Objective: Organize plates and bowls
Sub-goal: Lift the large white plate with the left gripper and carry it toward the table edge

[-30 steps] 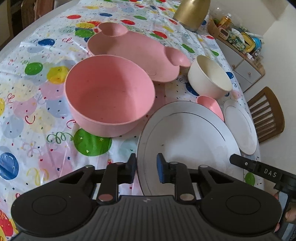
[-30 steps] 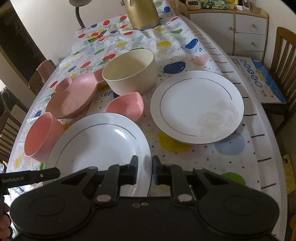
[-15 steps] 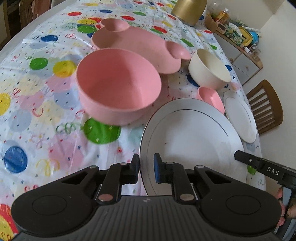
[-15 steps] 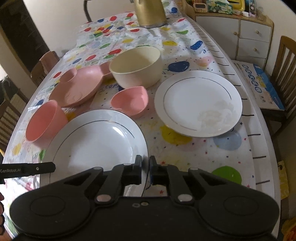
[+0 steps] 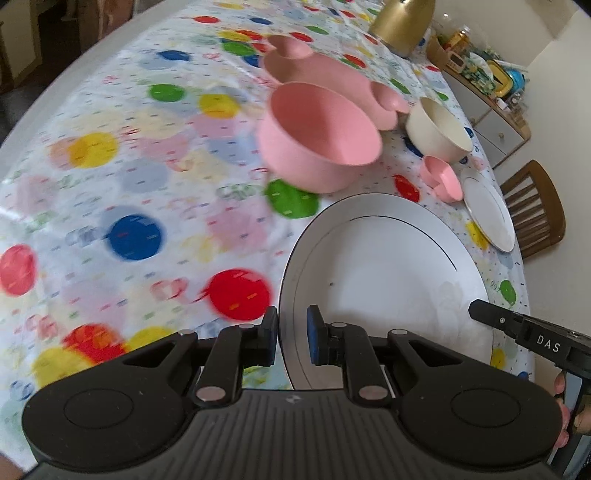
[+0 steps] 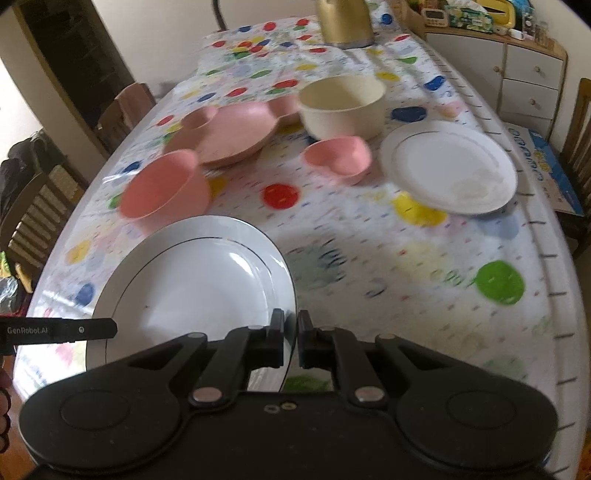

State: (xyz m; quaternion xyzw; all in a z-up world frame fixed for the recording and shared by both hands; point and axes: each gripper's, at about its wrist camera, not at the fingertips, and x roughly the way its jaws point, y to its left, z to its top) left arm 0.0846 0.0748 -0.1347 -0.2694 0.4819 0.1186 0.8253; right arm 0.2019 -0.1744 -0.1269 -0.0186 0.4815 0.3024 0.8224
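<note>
A large white plate (image 5: 388, 280) (image 6: 199, 291) with a thin dark ring is held between both grippers, just above the balloon-print tablecloth. My left gripper (image 5: 291, 338) is shut on its left rim. My right gripper (image 6: 290, 341) is shut on its right rim. Farther back stand a pink bowl (image 5: 321, 136) (image 6: 166, 188), a pink bear-shaped plate (image 5: 332, 74) (image 6: 232, 133), a cream bowl (image 5: 439, 129) (image 6: 341, 105), a small pink heart-shaped bowl (image 5: 441, 179) (image 6: 338, 157) and a smaller white plate (image 5: 487, 212) (image 6: 447, 166).
A gold kettle (image 6: 343, 20) stands at the table's far end. A wooden chair (image 5: 535, 210) and a white drawer cabinet (image 6: 532, 74) are past the right edge. More chairs (image 6: 40, 218) line the left side. The table edge curves close on both sides.
Both grippers closed onto the large plate's rims, then drew it toward the near end of the table, away from the bowls. The other dishes stayed in place.
</note>
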